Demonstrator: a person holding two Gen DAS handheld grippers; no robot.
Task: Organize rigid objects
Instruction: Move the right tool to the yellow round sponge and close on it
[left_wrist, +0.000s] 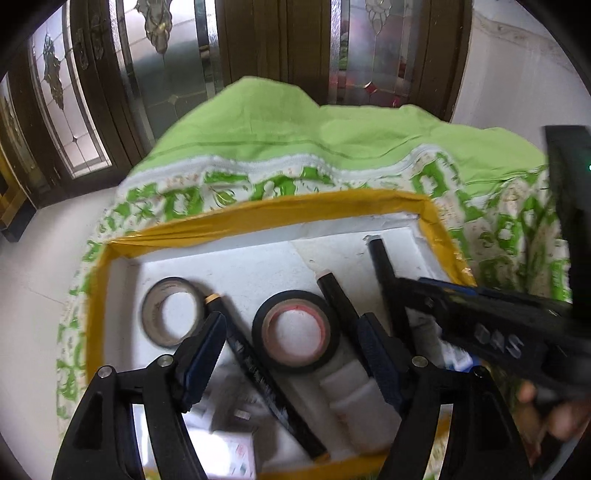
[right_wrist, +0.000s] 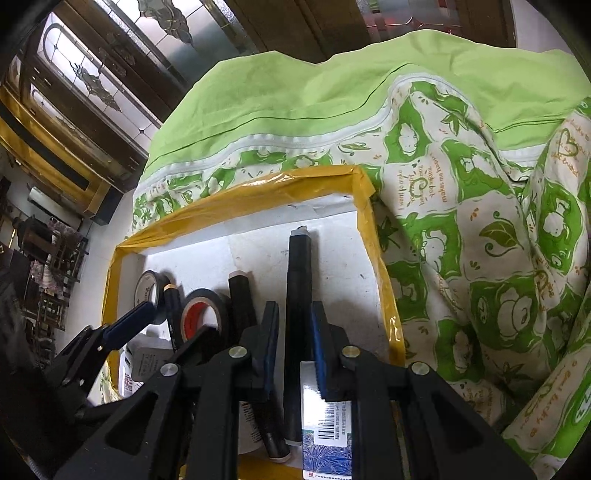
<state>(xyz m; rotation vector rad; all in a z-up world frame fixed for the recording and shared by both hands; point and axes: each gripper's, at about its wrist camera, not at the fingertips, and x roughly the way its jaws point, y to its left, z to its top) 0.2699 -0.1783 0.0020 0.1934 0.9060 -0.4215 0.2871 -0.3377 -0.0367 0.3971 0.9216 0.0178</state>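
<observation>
Right tongs (right_wrist: 293, 339) straddle a black marker (right_wrist: 298, 288) lying in the tray (right_wrist: 236, 210).

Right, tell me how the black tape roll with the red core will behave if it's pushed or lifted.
The black tape roll lies flat on its side in the yellow-taped tray, so a push should slide it rather than roll it. It looks rigid and probably light. Black markers crowd both sides, so it may nudge them.
</observation>
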